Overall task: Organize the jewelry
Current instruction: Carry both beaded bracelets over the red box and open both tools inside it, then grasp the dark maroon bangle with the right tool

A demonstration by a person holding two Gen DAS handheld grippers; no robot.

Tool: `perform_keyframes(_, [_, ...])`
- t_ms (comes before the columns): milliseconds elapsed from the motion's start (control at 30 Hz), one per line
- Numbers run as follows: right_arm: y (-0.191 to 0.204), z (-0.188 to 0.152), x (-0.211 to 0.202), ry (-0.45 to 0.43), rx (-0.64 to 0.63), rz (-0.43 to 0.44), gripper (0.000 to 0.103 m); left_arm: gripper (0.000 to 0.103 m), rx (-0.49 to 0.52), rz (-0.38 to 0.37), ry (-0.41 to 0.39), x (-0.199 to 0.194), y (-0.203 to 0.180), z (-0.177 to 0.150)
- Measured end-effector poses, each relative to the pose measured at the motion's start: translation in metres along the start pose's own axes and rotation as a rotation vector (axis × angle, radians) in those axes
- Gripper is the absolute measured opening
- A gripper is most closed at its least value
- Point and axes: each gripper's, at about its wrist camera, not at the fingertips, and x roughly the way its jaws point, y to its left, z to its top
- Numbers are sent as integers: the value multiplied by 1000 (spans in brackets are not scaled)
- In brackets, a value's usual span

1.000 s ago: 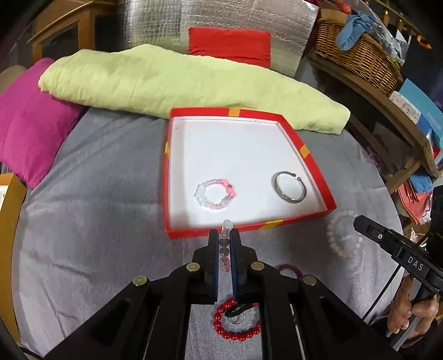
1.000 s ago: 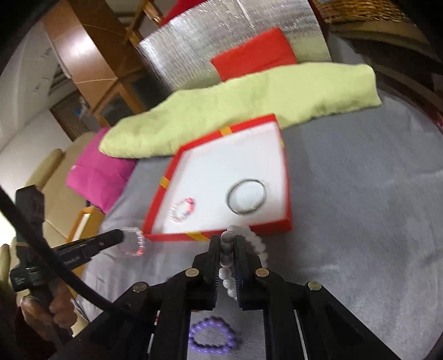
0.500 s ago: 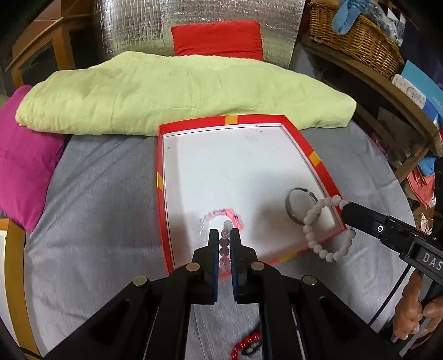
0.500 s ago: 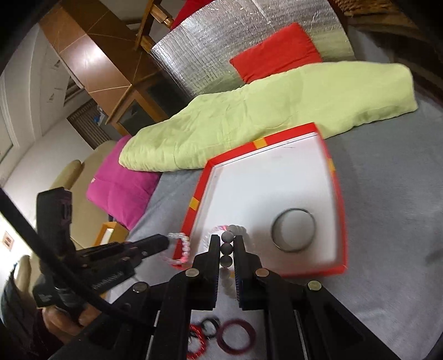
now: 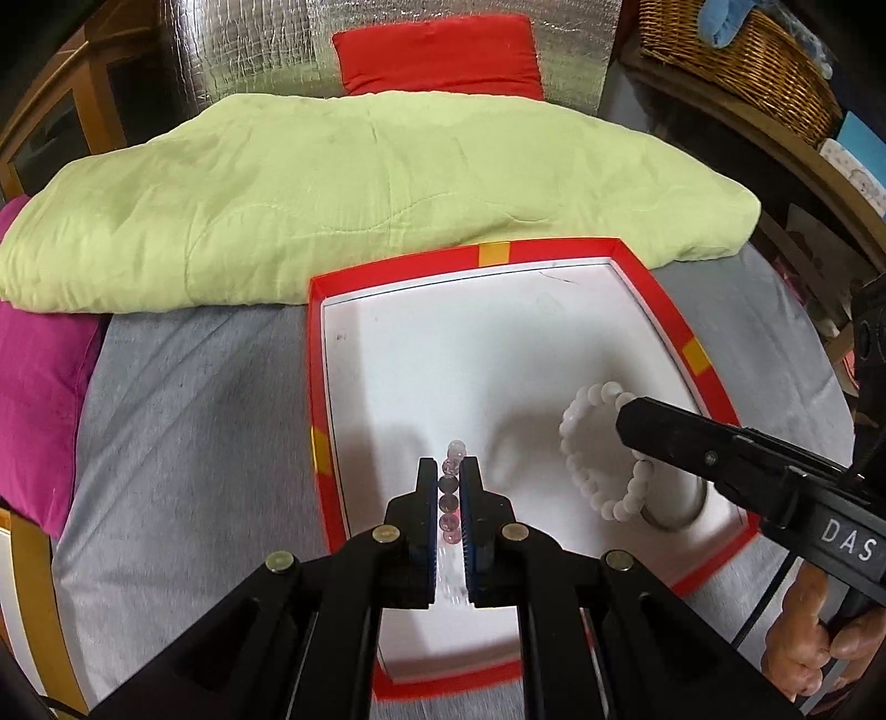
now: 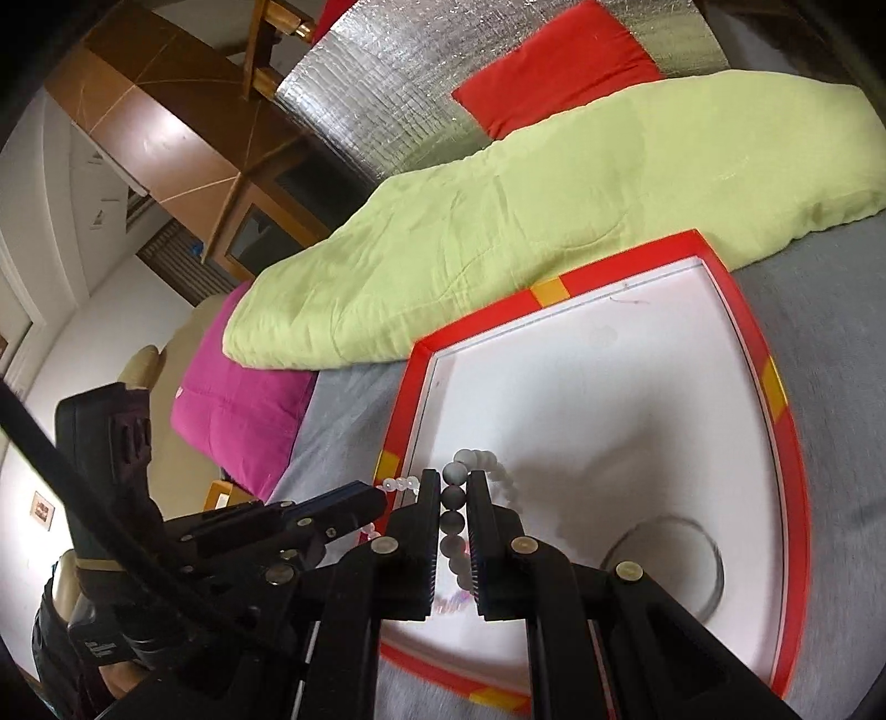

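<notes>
A red-rimmed box with a white floor point(image 5: 659, 299) point(image 6: 747, 321) lies on the grey cover. My left gripper point(image 5: 449, 471) is shut on a clear-pink bead bracelet point(image 5: 448, 501) and holds it above the box's near left part. My right gripper point(image 6: 455, 482) is shut on a white bead bracelet point(image 6: 451, 520), which also shows in the left wrist view point(image 5: 578, 443), hanging over the box's right part. My right gripper shows there as a black bar point(image 5: 623, 415). A silver bangle point(image 5: 678, 518) point(image 6: 664, 559) lies in the box.
A light green quilt point(image 5: 360, 194) lies just behind the box. A magenta cushion point(image 5: 39, 399) is at the left, a red cushion point(image 5: 437, 52) and silver foil panel behind. A wicker basket point(image 5: 742, 55) stands on a shelf at the right.
Both grippers moved forward over the box with their bracelets. The loose jewelry on the grey cover and the pink bracelet in the box have dropped out of view below them.
</notes>
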Motion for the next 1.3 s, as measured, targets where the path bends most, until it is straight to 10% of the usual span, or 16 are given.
perform_keyframes(433, [-38,26,0,-78,103,-59,20,17,-30,-5,29,30,-2,21])
perform_keyframes(533, [-49,30,-11,-116,159,-59,59,31,-19,1,0,21,-6,19])
perform_keyframes(933, [-48,34,-49,-180,153,-75,60,59,-69,35,-72,-39,0,-27])
perform_keyframes(1300, [-23,5,-79,-137,94,-57,60,62,-188,63,-66,-88,15,-116])
